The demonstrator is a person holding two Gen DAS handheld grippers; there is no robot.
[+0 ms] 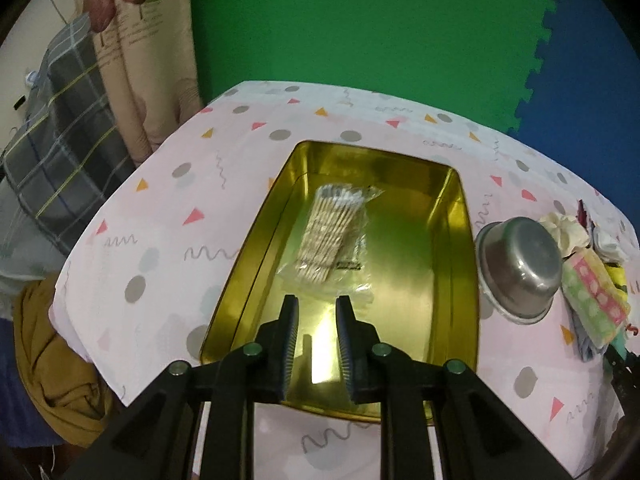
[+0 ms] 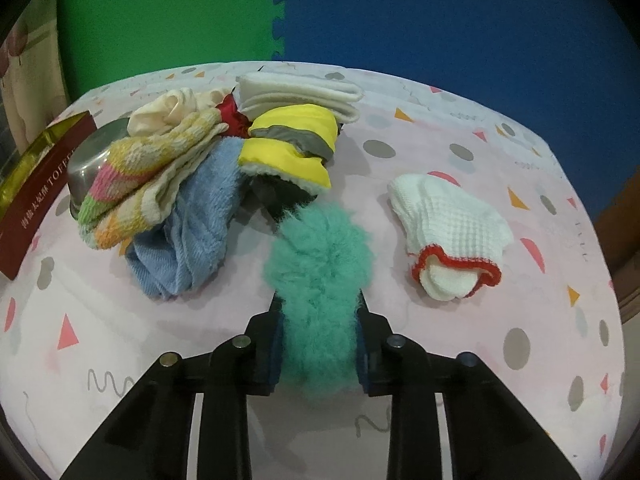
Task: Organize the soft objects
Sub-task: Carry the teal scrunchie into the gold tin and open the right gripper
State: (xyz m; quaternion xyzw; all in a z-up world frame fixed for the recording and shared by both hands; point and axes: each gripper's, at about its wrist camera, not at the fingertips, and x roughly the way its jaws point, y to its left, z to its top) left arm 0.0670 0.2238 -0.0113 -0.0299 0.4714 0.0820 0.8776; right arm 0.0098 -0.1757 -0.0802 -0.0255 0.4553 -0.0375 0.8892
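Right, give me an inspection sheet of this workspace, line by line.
Surface: table under a pink patterned cloth.
Job's things: gold tin open, holding a clear bag of cotton swabs; teal fluffy piece; white knit gloves with red cuffs lying apart; heap with blue towel, striped towel, yellow padded item, folded white cloth.
Clutter: metal bowl beside the tin.
Grippers: left gripper open and empty over the tin; right gripper shut on the teal fluffy piece.
Cables: nothing seen.
Surroundings: green and blue foam mats; plaid fabric at the left.
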